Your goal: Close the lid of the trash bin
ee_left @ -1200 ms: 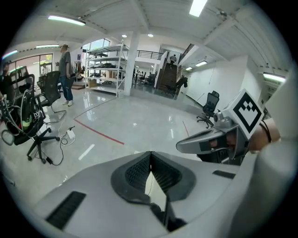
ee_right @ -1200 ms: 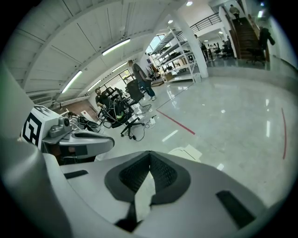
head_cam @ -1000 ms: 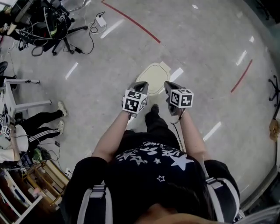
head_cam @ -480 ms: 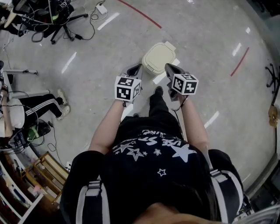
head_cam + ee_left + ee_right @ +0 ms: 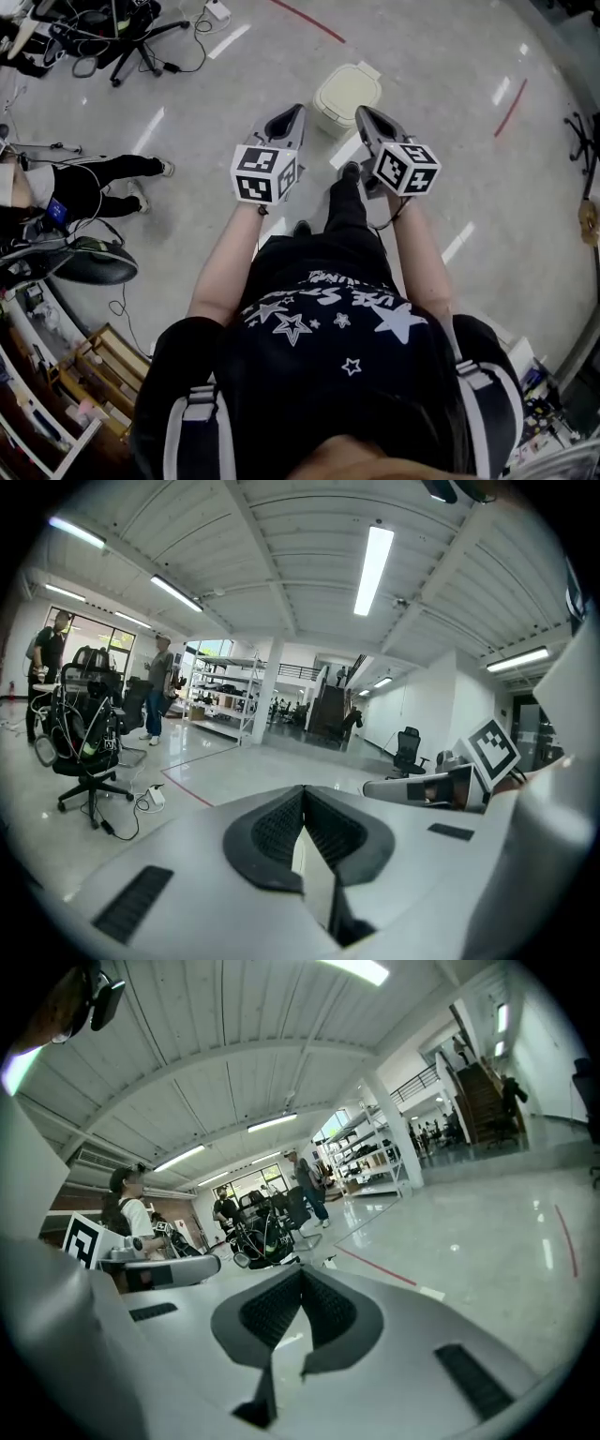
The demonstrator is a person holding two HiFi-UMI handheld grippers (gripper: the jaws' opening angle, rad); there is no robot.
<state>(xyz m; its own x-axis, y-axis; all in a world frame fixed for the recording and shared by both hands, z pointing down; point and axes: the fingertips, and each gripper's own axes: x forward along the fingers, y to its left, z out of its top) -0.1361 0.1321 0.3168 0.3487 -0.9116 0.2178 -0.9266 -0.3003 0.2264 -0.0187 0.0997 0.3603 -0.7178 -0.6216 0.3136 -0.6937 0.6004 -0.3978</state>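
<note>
The cream trash bin [image 5: 345,96] stands on the floor ahead of the person's feet, and its lid lies flat on top. My left gripper [image 5: 294,113] hangs in the air to the bin's left, well above it. My right gripper [image 5: 364,114] hangs to the bin's right at the same height. Neither touches the bin. In the left gripper view the jaws [image 5: 303,795] meet at their tips with nothing between them, and the right gripper [image 5: 424,785] shows alongside. The right gripper [image 5: 302,1275] is likewise shut and empty. Both gripper views look level across the hall, with the bin out of sight.
An office chair [image 5: 111,30] tangled with cables stands at the far left. A seated person [image 5: 80,186] is at the left edge, and wooden shelves [image 5: 89,367] are at the lower left. Red tape lines [image 5: 511,107] mark the glossy floor.
Both grippers have risen toward the head camera and now point level. The bin has slid up the head view and looks smaller. Its lid lies the same.
</note>
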